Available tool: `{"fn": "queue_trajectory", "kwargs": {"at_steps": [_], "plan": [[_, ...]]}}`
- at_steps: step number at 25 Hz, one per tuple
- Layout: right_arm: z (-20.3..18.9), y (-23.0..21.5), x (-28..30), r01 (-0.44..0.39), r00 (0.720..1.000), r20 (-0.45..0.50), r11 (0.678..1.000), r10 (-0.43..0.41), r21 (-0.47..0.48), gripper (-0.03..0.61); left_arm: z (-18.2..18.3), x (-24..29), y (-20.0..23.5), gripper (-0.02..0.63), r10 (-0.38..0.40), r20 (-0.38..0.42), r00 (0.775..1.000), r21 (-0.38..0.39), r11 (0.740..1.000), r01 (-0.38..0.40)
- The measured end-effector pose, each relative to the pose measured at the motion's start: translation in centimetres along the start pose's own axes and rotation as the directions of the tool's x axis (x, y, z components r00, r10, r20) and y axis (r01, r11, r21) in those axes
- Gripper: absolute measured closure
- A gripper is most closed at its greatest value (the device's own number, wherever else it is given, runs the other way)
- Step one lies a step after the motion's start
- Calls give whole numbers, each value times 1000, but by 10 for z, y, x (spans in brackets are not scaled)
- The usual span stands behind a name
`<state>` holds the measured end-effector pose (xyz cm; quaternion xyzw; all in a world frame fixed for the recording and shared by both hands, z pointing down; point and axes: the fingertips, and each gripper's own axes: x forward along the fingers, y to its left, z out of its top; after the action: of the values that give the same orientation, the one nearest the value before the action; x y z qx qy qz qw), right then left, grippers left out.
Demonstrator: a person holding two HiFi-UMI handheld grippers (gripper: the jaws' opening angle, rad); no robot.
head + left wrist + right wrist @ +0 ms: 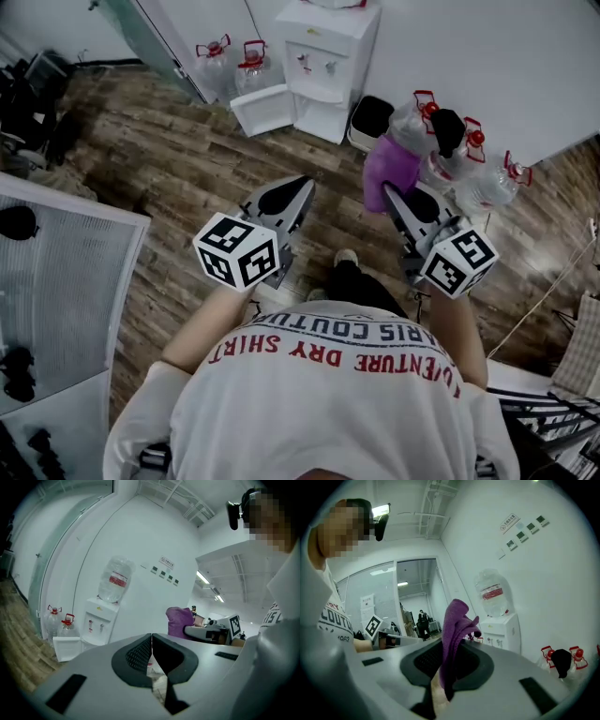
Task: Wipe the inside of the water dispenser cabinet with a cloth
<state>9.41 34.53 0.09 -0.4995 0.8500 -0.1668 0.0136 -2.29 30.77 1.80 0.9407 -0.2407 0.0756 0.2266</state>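
The white water dispenser (326, 64) stands against the far wall with its cabinet door (262, 110) swung open to the left. It shows too in the left gripper view as the dispenser (99, 620) with a bottle on top, and as the dispenser (502, 631) in the right gripper view. My right gripper (392, 195) is shut on a purple cloth (391, 167), which stands up between the jaws as the cloth (454, 639). My left gripper (302, 192) is shut and holds nothing; its jaws meet in the left gripper (151, 646) view. Both hang well short of the cabinet.
Two water bottles with red caps (234, 64) stand left of the dispenser. A dark bin (371, 118) and several more bottles (469, 164) are to its right. A glass partition (155, 37) runs at the back left, a mesh rack (56, 281) at the left.
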Motion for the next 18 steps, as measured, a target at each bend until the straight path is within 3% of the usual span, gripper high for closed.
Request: {"fn": "queue_trajectory", "kwargs": {"at_steps": [7, 18], "plan": [[10, -66, 62, -49, 999, -17, 999, 49, -5, 515, 19, 57, 48, 586, 43, 13, 999, -7, 999, -43], [12, -193, 198, -144, 983, -111, 989, 148, 39, 515, 61, 176, 173, 586, 149, 8, 989, -15, 989, -149]]}}
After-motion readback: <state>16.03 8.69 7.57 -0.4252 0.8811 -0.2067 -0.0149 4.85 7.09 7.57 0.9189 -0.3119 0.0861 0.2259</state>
